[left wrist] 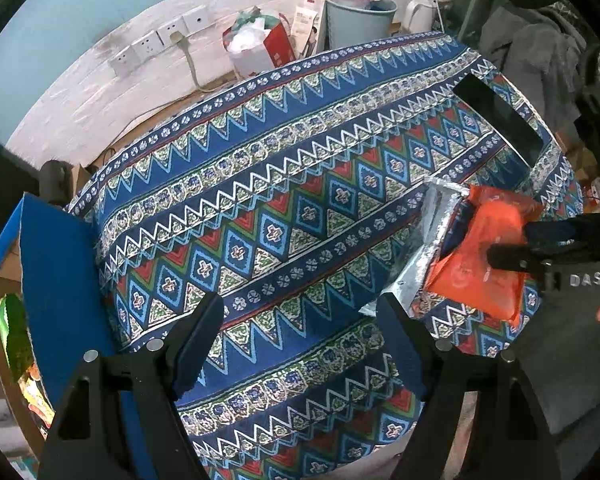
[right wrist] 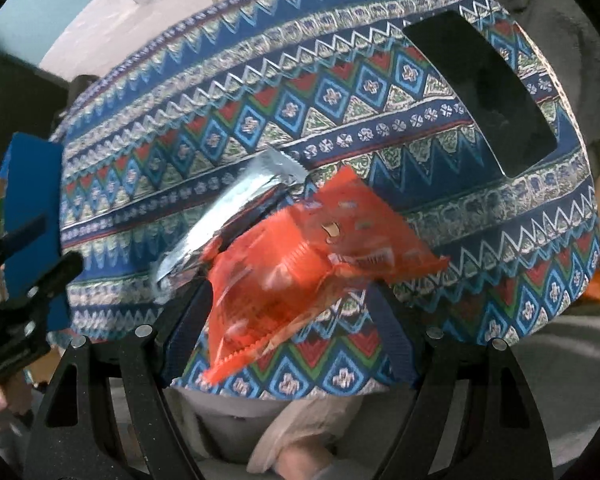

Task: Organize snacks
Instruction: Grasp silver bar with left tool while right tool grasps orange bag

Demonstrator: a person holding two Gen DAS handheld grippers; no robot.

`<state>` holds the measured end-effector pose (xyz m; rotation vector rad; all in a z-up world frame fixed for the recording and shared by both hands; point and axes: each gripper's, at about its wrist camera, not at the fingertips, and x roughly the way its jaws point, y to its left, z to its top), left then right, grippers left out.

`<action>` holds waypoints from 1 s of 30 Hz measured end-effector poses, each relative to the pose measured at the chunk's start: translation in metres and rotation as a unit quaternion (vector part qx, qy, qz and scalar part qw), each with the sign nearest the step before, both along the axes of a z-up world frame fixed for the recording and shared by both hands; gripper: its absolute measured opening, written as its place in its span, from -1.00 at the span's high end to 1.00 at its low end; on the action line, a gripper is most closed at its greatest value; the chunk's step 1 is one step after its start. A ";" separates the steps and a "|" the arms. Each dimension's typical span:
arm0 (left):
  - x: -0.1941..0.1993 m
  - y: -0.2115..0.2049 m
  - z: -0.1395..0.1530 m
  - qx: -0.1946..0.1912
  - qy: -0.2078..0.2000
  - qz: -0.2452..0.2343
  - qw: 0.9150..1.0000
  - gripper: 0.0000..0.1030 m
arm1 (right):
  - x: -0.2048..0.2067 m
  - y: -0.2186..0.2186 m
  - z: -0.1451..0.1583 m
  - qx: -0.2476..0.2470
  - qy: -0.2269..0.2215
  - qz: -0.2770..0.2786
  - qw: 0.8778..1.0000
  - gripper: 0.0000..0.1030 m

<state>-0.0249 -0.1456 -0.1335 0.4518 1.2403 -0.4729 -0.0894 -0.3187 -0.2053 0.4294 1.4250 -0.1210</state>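
Patterned tablecloth [left wrist: 284,208] in blue, red and green bands covers the one table I am working over. At its left edge stands one cardboard box with a blue flap [left wrist: 56,280], and some bright packets show inside. One black rectangular object [left wrist: 500,120] lies at the far right of the cloth. Two snack packets sit at the near right: one orange packet [right wrist: 296,268] and one silver foil packet [right wrist: 228,216] just beside it on the left, partly under it. My right gripper [right wrist: 288,320] has its two fingers around the orange packet, though I cannot tell whether they pinch it. My left gripper [left wrist: 300,340] hangs over the near cloth, fingers wide apart, holding nothing.
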 end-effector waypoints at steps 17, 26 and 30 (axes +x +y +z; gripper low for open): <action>0.025 0.019 -0.017 0.004 0.027 0.039 0.999 -0.55 | 0.070 0.052 -0.030 -0.082 -0.010 0.136 0.987 -0.54; 0.044 0.036 -0.030 0.004 0.045 0.077 0.996 -0.55 | 0.111 0.094 -0.034 -0.097 -0.049 0.222 0.969 -0.50; 0.054 0.041 -0.038 -0.006 0.065 0.101 0.993 -0.55 | 0.124 0.109 -0.032 -0.104 -0.061 0.254 0.960 -0.25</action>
